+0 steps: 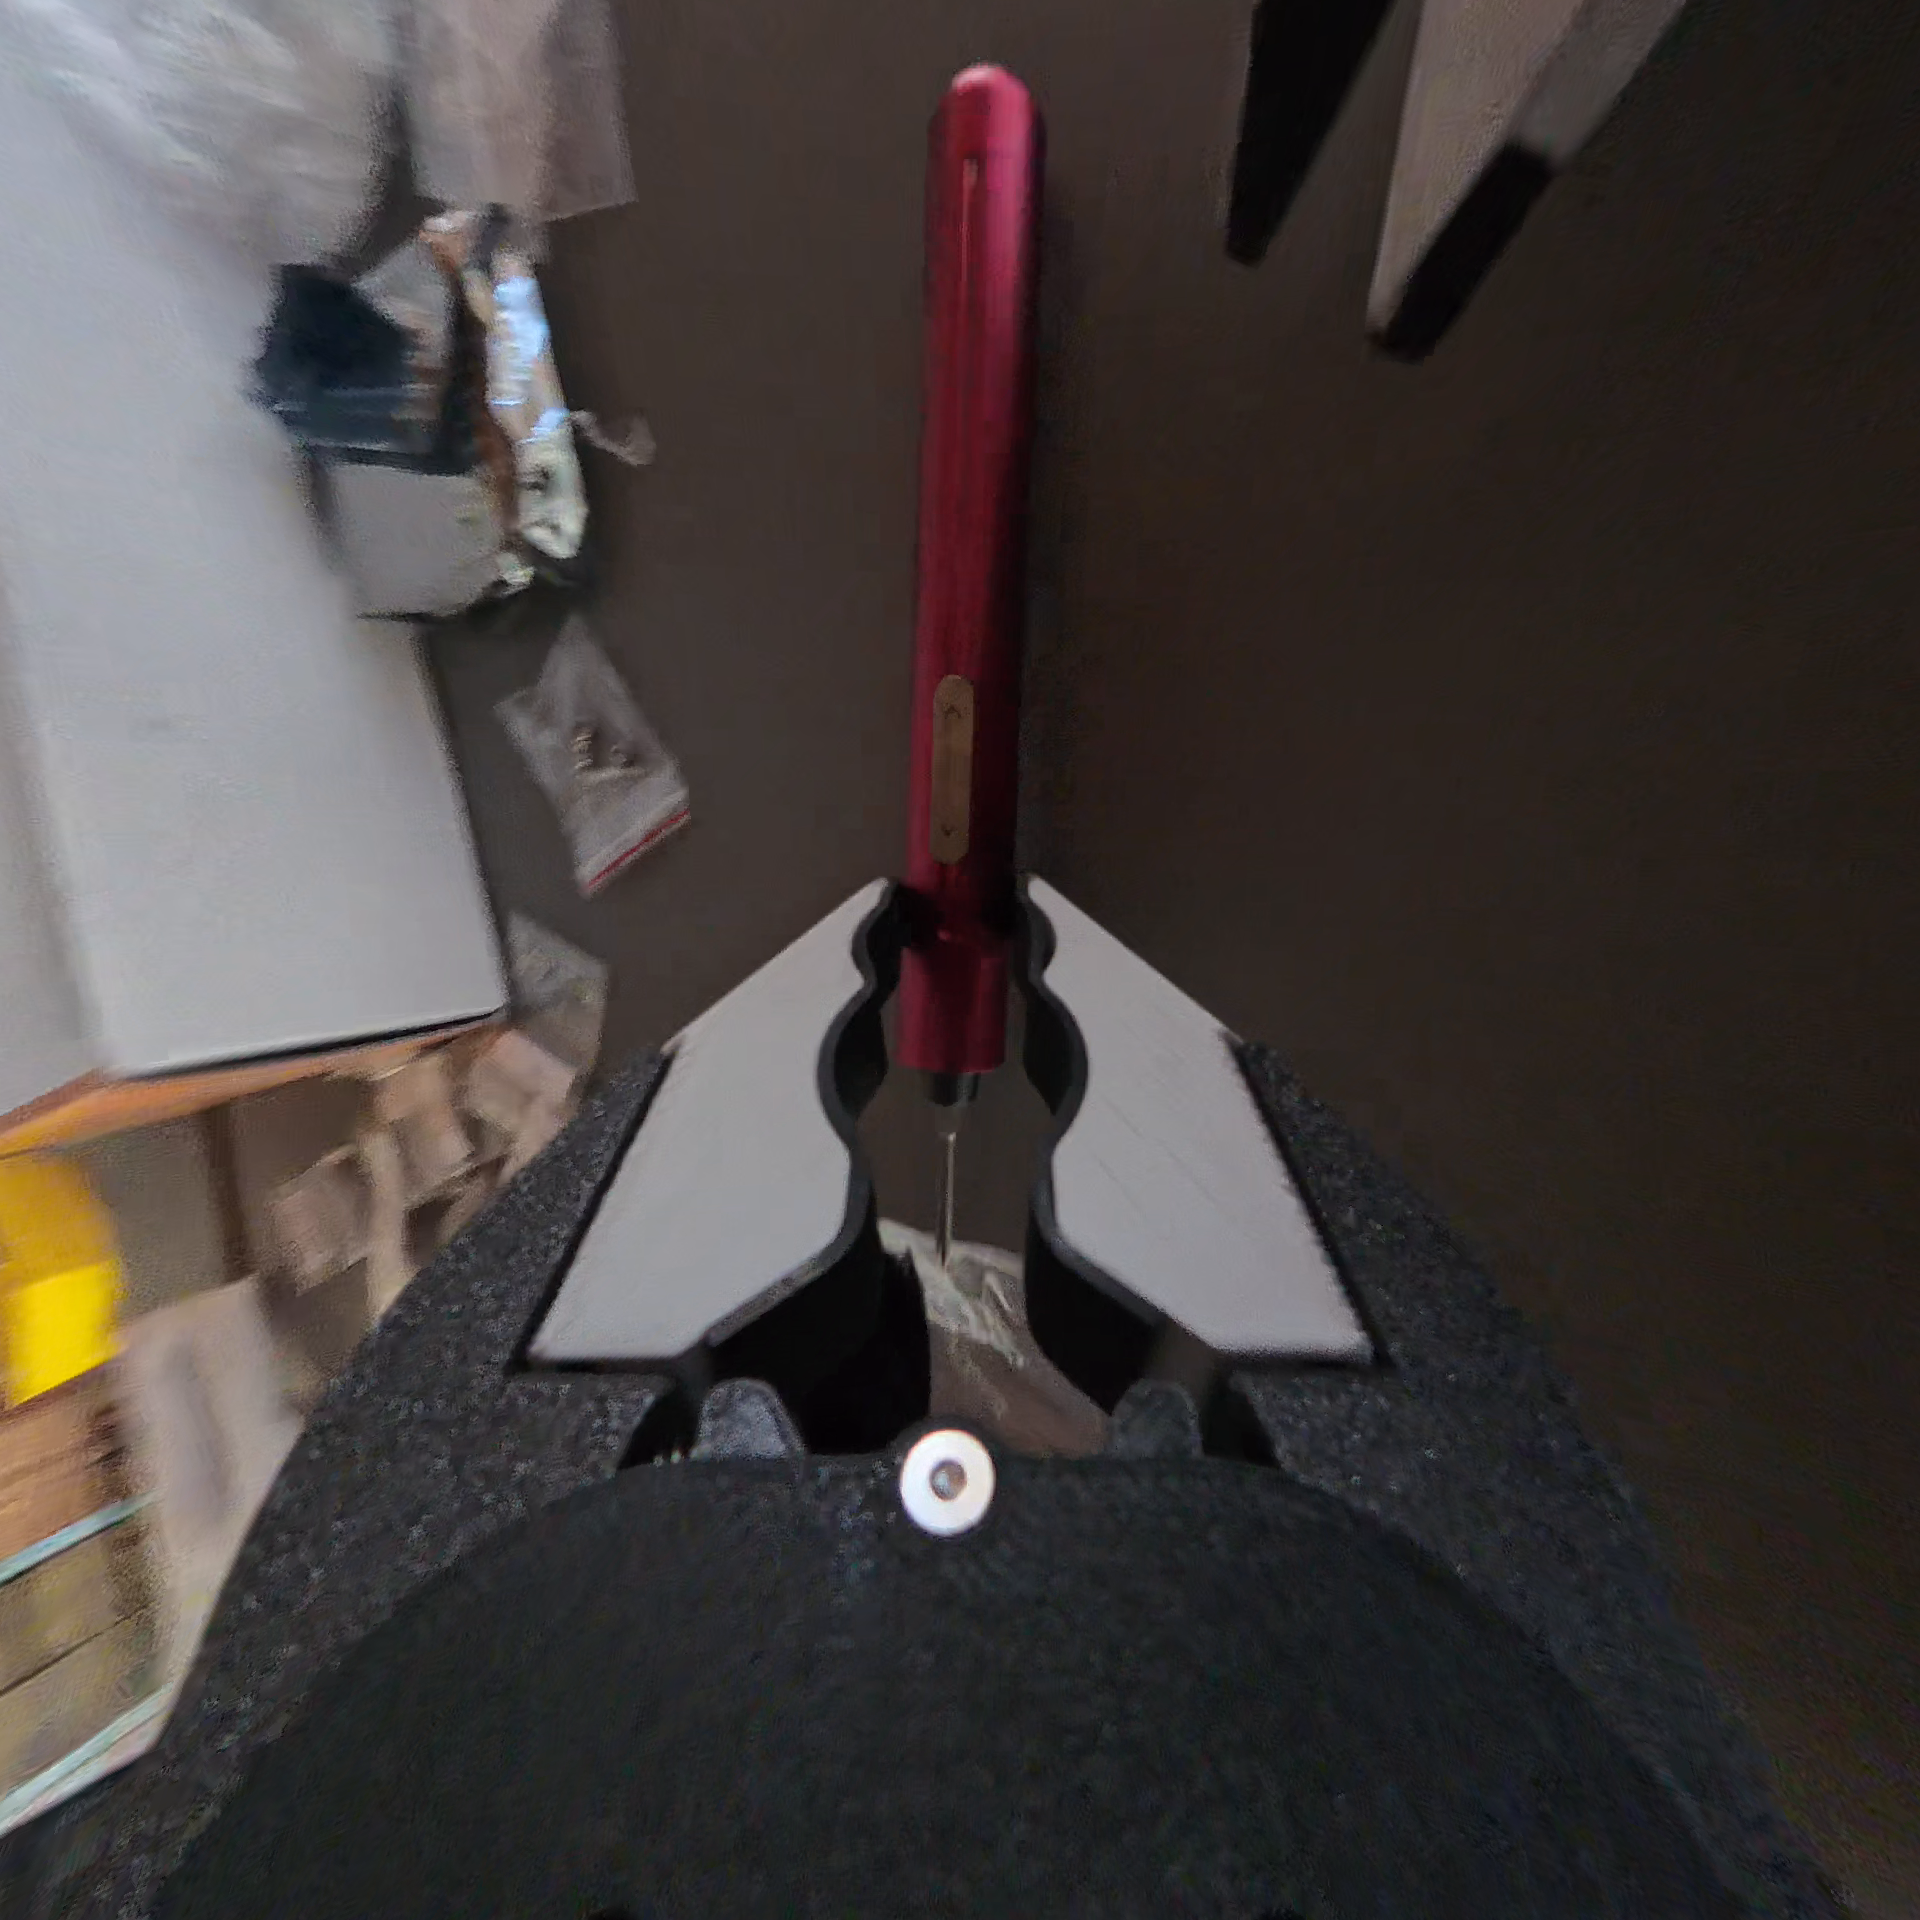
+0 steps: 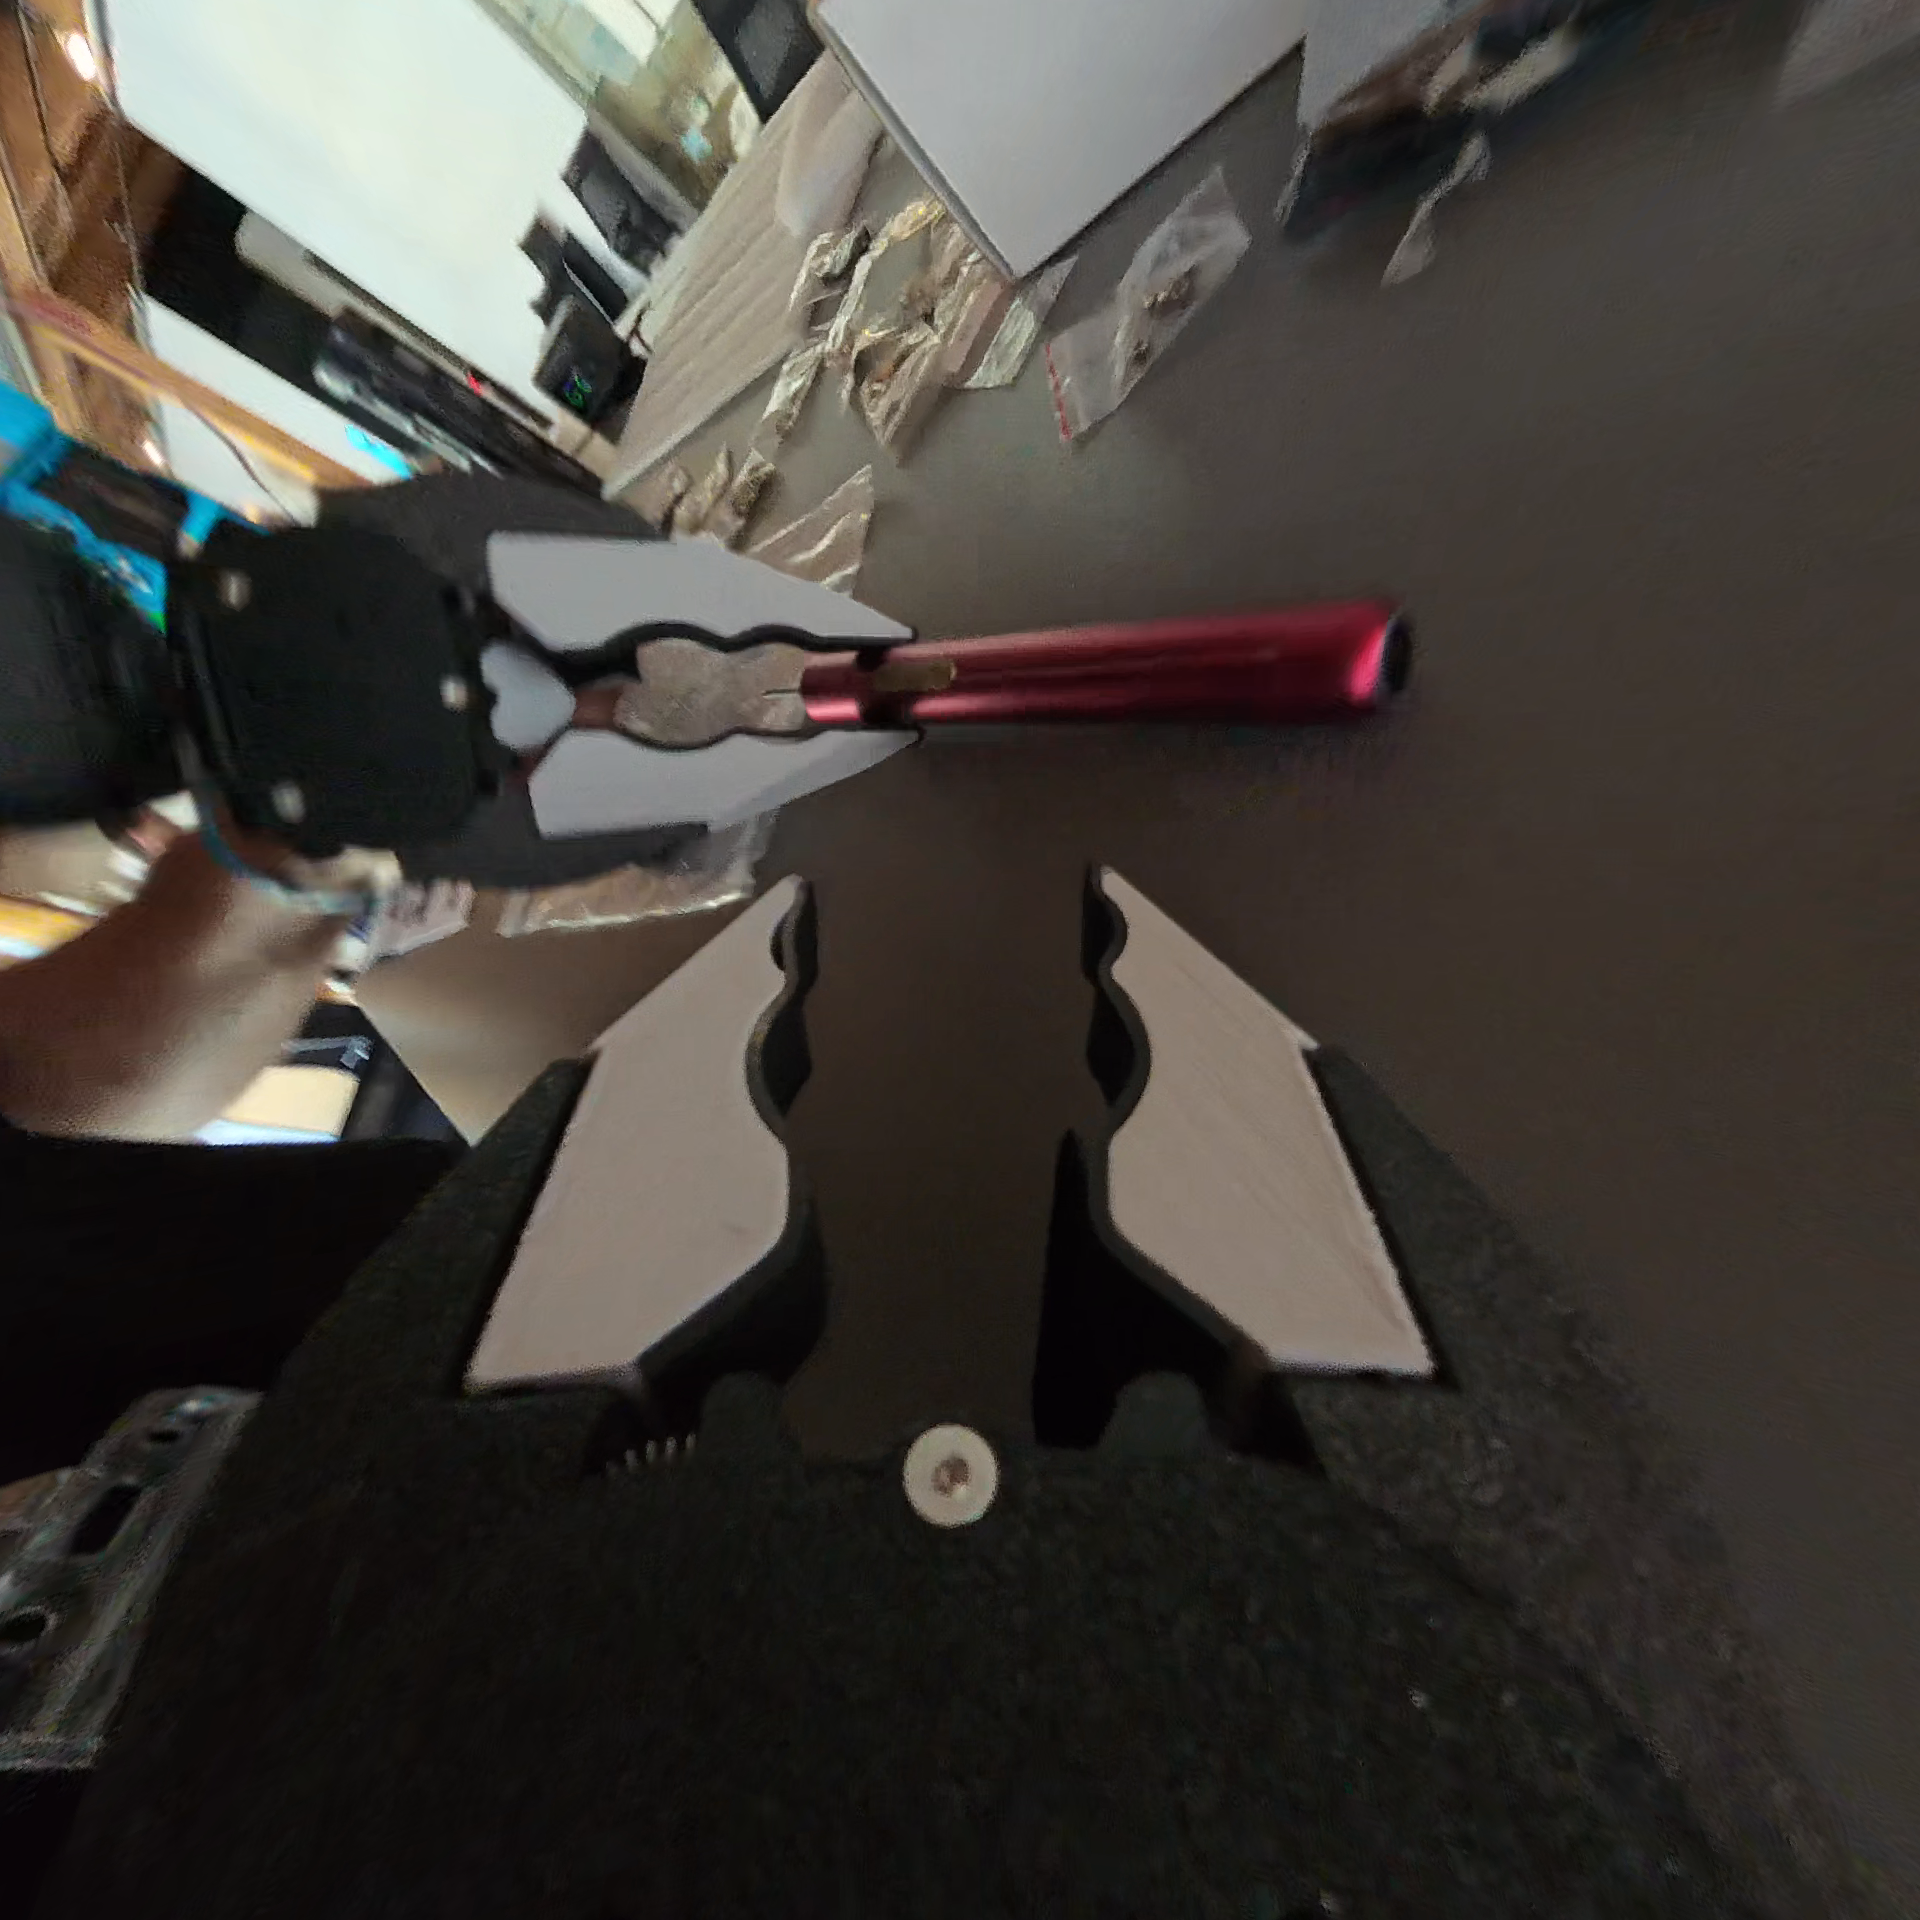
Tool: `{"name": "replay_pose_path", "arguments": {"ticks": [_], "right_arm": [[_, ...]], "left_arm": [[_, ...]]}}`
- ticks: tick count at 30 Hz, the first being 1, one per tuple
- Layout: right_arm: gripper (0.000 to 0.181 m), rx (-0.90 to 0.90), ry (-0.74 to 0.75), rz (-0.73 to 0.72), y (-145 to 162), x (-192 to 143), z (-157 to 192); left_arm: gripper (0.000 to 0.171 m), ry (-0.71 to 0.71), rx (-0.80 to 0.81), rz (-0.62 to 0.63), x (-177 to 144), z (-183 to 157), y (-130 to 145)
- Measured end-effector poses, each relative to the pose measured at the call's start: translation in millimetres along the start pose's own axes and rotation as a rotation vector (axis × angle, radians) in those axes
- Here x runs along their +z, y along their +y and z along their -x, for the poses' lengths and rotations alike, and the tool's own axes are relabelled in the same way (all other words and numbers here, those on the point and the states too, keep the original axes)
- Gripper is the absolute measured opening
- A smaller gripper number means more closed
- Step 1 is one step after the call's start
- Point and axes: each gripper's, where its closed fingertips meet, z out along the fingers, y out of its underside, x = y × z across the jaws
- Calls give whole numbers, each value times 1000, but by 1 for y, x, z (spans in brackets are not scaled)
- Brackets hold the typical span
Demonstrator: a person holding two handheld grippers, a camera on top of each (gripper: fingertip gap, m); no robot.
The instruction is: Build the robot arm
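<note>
My left gripper (image 1: 958, 902) is shut on the front end of a slim red metal screwdriver (image 1: 971, 520). The body sticks out past the fingertips and its thin bit (image 1: 945, 1195) points back between the fingers. In the right wrist view the same left gripper (image 2: 902, 691) comes in from the left, holding the red screwdriver (image 2: 1143, 665) level above the dark tabletop. My right gripper (image 2: 948, 894) is open and empty, just below that tool and apart from it. Its fingers (image 1: 1455, 177) show at the top right of the left wrist view.
A dark tabletop (image 2: 1455, 935) fills most of both views. A white box (image 1: 187, 727) and a small clear bag with a red strip (image 1: 603, 758) lie at the left. Several crumpled foil bags (image 2: 894, 322) and a white board (image 2: 1039, 114) lie farther off. A person's hand (image 2: 135, 997) holds the left gripper. My right fingertips sit around 10 cm from my left ones.
</note>
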Motion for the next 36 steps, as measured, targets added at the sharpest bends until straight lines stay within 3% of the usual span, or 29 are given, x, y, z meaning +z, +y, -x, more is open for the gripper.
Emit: {"name": "replay_pose_path", "arguments": {"ticks": [2, 8, 12, 16, 20, 24, 28, 30, 33, 36], "right_arm": [[55, 93, -22, -24, 8, 14, 11], [65, 209, -123, -71, 0, 39, 36], [69, 268, -313, -140, -22, 45, 58], [61, 106, -460, -258, -58, 38, 100], [44, -52, -501, -243, -78, 36, 136], [39, -151, -534, -151, -77, 43, 161], [23, -209, -540, -114, -74, 47, 170], [22, -262, -466, -84, -70, 54, 167], [22, -276, -522, -60, -69, 50, 188], [22, -415, -467, -53, -67, 51, 194]], "left_arm": [[19, -152, 78, 6, -11, 1, 3], [19, -368, 182, -32, -44, 8, -2], [19, -473, 165, -98, -72, 21, -10], [19, -567, 88, -203, -108, 37, -23], [18, -684, 30, -282, -141, 47, -29], [19, -702, -35, -336, -156, 45, -29], [20, -615, -154, -421, -161, 43, -27], [21, -552, -222, -376, -151, 44, -16], [18, -652, -204, -321, -152, 53, -2], [16, -614, -255, -350, -155, 53, -1]]}}
